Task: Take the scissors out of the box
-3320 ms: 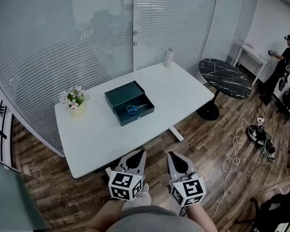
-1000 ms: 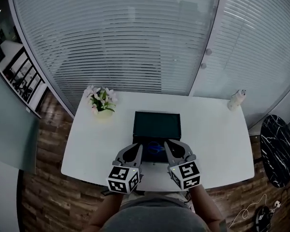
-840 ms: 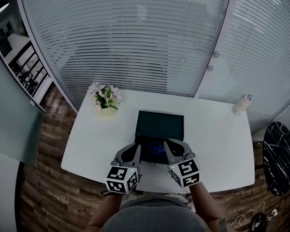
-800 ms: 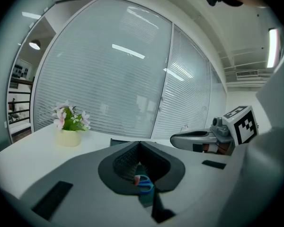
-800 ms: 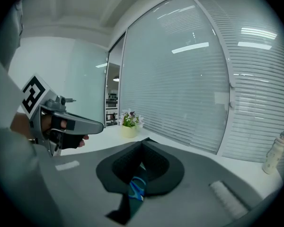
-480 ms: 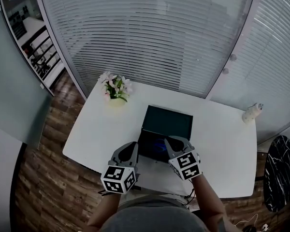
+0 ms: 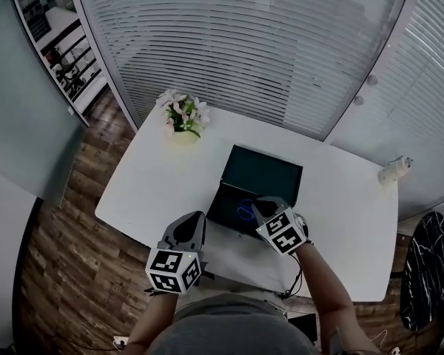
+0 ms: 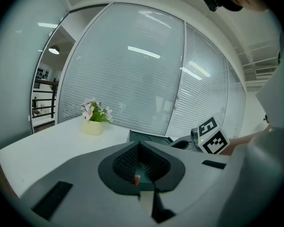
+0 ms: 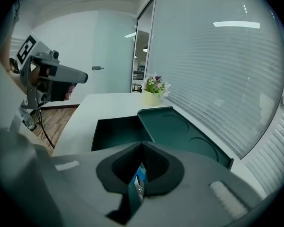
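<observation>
Two claws, both mine, were pressed together at the tips, pinching nothing. My right claw (image 7: 267, 207) hung over the open dark box (image 7: 263, 172) on the white tabletop (image 7: 152, 187). The blue-handled scissors (image 7: 244, 213) lay inside the box's near half, showing through the hollow behind that claw's tips. My left claw (image 7: 190, 226) hung over the tabletop's near edge, left of the box. A pot of flowers (image 7: 183, 117) stood at the far left corner.
</observation>
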